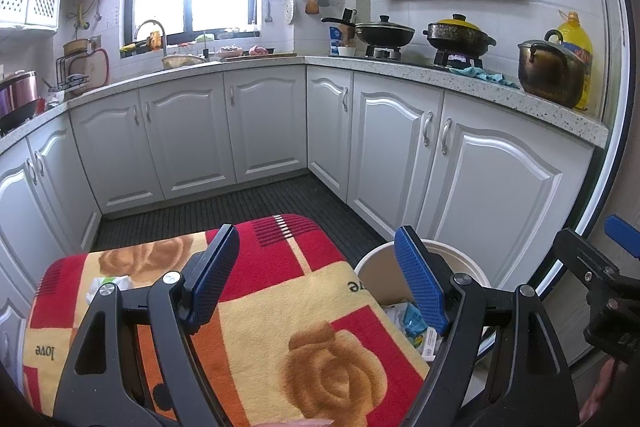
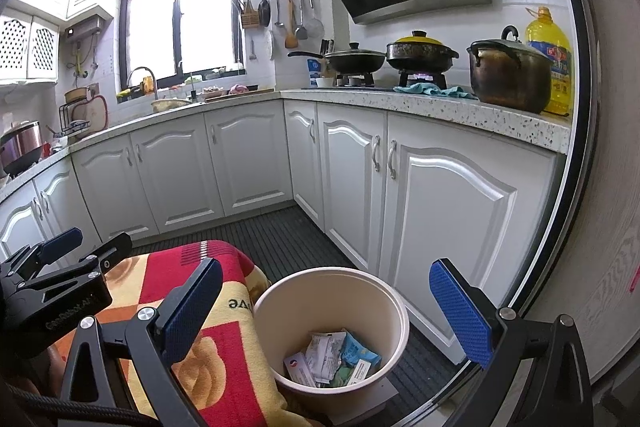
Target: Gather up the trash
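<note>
A cream round bin point(image 2: 384, 291) stands on the dark floor beside a stool-like seat covered by a red and yellow rose blanket point(image 1: 280, 307). Crumpled wrappers and paper slips point(image 2: 332, 355) lie in the bottom of the bin. A white and green wrapper point(image 1: 108, 285) rests on the blanket's left part, left of my left gripper point(image 1: 320, 279), which hangs open and empty over the blanket. My right gripper point(image 2: 326, 311) is open above the bin with nothing between its blue pads. The bin point(image 1: 372, 267) also shows behind the left gripper's right finger.
White cabinets point(image 2: 440, 207) run close along the right and back, under a speckled counter point(image 2: 480, 119) with pots, a wok and an oil bottle. A door frame point(image 2: 576, 147) curves along the right edge. Dark ribbed floor point(image 2: 260, 231) lies ahead.
</note>
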The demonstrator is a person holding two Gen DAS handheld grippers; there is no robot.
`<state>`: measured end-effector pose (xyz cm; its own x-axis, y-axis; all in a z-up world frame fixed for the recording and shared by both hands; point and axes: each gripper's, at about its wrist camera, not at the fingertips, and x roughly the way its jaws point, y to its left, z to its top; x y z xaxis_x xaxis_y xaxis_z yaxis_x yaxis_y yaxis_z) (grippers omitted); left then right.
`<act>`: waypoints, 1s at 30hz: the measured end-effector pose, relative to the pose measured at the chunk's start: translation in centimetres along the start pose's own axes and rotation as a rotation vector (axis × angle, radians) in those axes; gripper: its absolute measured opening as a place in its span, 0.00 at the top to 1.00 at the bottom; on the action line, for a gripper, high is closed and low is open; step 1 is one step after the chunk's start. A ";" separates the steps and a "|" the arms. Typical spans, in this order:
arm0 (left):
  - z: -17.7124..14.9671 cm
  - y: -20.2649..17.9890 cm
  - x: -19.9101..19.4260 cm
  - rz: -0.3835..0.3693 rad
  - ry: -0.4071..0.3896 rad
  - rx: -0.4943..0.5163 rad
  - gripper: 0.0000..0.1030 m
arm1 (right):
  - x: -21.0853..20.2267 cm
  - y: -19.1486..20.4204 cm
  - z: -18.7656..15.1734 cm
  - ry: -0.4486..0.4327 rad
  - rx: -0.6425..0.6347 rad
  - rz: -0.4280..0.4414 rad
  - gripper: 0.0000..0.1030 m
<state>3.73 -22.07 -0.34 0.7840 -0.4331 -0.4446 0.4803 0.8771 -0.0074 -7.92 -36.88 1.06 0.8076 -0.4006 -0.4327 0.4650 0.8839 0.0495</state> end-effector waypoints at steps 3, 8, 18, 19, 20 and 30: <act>0.0 0.0 0.0 0.001 -0.002 0.002 0.23 | 0.1 0.0 -0.1 0.004 -0.002 0.000 0.01; 0.0 -0.1 0.0 0.000 0.000 0.002 0.23 | 0.1 0.0 -0.1 0.006 -0.003 -0.001 0.00; 0.0 -0.2 0.0 -0.002 -0.005 0.001 0.23 | 0.5 0.0 -0.1 0.015 -0.004 0.002 0.00; 0.0 -0.2 0.0 -0.001 -0.004 0.001 0.23 | 0.5 0.0 -0.2 0.015 -0.005 0.002 0.00; 0.0 -0.2 0.0 -0.003 -0.003 0.001 0.23 | 0.5 0.1 -0.2 0.016 -0.007 0.002 0.00; 0.0 -0.5 0.2 -0.020 0.006 0.010 0.23 | 0.6 0.2 -0.4 0.025 -0.010 0.000 0.00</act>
<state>3.62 -22.62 -0.40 0.7719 -0.4489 -0.4501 0.4994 0.8663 -0.0074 -7.44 -36.84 0.47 0.7982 -0.3950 -0.4549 0.4613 0.8863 0.0400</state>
